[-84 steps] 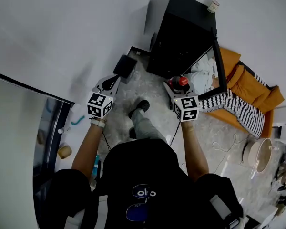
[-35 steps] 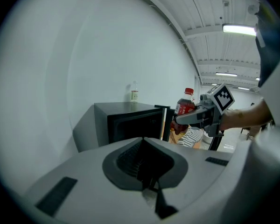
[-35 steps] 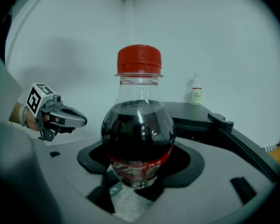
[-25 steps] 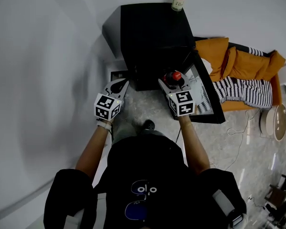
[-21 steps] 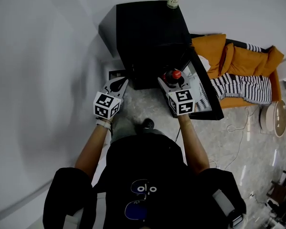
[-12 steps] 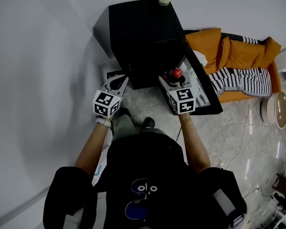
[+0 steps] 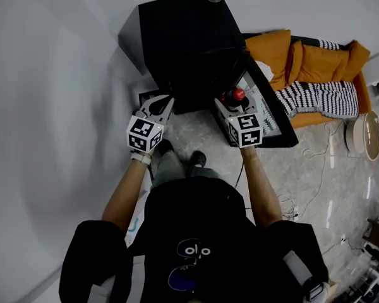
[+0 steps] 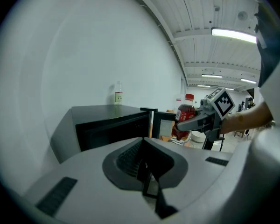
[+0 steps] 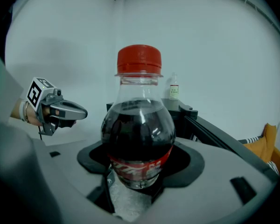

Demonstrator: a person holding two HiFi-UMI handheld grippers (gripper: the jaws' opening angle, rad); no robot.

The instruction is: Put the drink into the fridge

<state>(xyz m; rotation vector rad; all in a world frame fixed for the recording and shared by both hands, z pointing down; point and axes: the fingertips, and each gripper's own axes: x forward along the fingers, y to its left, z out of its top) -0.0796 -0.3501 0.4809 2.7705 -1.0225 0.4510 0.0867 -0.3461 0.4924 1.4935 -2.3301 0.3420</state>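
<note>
The right tongs [image 9: 137, 183] clamp a cola bottle [image 9: 139, 139] upright by its lower body, its red cap [image 9: 139, 59] on top. Behind it stands a black fridge [image 9: 184, 122] with a small bottle [image 9: 173, 92] on its top. The left tongs [image 9: 67, 111] hang at the left, apart from the bottle.

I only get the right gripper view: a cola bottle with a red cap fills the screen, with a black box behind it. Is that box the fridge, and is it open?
Observer: Yes. The head view shows the fridge with its door swung out to the person's right.
Operator: Is the bottle inside yet?
Observer: No. The cola bottle, gripped by the right hand-held gripper, is outside the fridge, close to the open door.
Operator: Does the other hand-held gripper carry anything?
Observer: Nothing. The left gripper view shows the left hand-held gripper with its jaws together and empty.
</note>
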